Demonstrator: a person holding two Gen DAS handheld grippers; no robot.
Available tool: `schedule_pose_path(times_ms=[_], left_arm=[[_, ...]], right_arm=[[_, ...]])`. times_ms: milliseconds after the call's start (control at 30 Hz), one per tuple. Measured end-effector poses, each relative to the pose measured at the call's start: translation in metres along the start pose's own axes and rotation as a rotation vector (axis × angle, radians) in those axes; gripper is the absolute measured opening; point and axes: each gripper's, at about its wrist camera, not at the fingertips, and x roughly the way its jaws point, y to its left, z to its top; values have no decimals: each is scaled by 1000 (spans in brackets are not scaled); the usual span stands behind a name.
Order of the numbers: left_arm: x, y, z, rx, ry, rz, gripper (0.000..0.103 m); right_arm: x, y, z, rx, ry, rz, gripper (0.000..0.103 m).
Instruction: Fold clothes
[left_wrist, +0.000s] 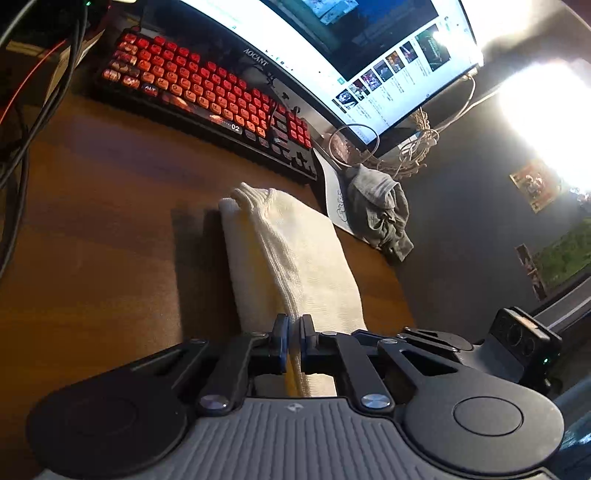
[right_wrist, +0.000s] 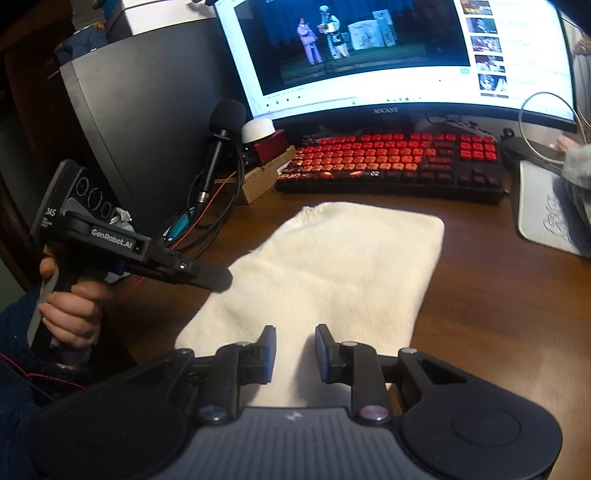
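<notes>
2 close wrist views, both facing cloth (left_wrist: 291, 258), keyboard (right_wrist: 388, 162).

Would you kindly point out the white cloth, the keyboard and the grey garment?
white cloth (right_wrist: 332, 266): right wrist view, middle of its flat top.
keyboard (right_wrist: 388, 162): right wrist view, red keys at centre.
grey garment (left_wrist: 380, 206): left wrist view, middle of the crumpled heap.

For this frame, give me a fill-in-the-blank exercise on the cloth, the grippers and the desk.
1. The left gripper is shut on a fold of the ____ knitted garment.
2. Behind the garment lies a black keyboard with ____ keys.
3. The garment rests on a brown ____ desk.
4. The crumpled ____ cloth lies on the white mouse pad.

Missing words: cream-white; red; wooden; grey
</notes>
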Motion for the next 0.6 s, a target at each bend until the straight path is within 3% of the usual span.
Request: schedule_pose_path(times_ms=[133, 167, 200, 267, 333, 400, 600], left_arm=[[4, 5, -1, -13, 43, -10, 10], [4, 5, -2, -8, 51, -21, 15], [4, 4, -3, 1, 57, -34, 28], [2, 2, -4, 12, 58, -52, 34], [2, 2, -5, 13, 61, -67, 31], [3, 2, -6, 19, 81, -76, 8], [5, 8, -8, -12, 112, -75, 6]], right_arm=[[-3, -1, -4, 17, -9, -5, 23], [-2, -1, -4, 18, -10, -9, 23], [-2, 0, -4, 20, -10, -11, 23], [-2, 1, -4, 26, -13, -12, 23], [-2, 1, -5, 33, -15, -13, 23], [-2, 1, -6, 37, -17, -13, 23], [-2, 1, -6, 37, -13, -16, 24]])
